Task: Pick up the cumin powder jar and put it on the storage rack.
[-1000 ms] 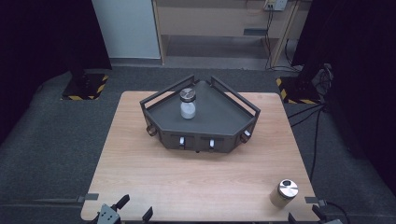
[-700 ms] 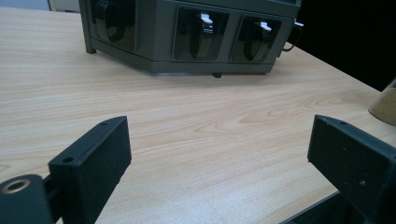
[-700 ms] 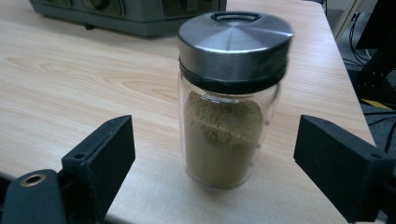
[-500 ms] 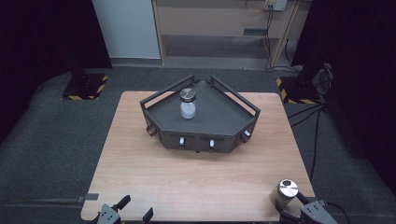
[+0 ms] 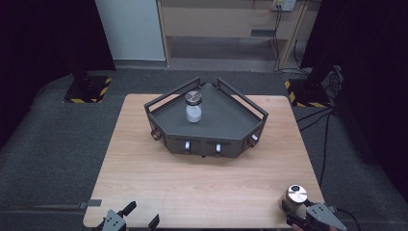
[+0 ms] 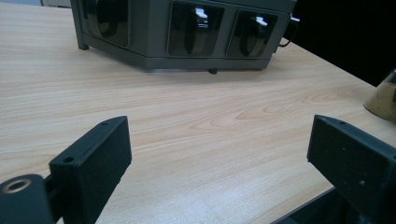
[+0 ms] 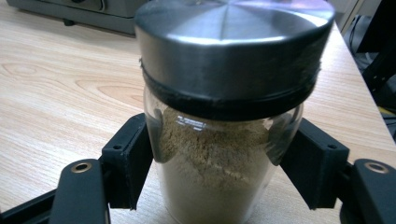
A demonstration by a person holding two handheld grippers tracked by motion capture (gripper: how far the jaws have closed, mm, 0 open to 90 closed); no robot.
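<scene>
Since one second ago, right gripper came in to the jar.
Its fingers have just closed on the jar, near the table's right corner; left gripper is open.

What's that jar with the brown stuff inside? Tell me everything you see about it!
The jar is a small, round, clear glass one standing upright near the table's front right corner. A wide brushed-metal lid with a dark rim below it caps it. Tan-brown powder fills most of it. The right gripper's two black jaws have just been closing and now press on its sides, below the lid. Its bottom is hidden in the right gripper view.
</scene>
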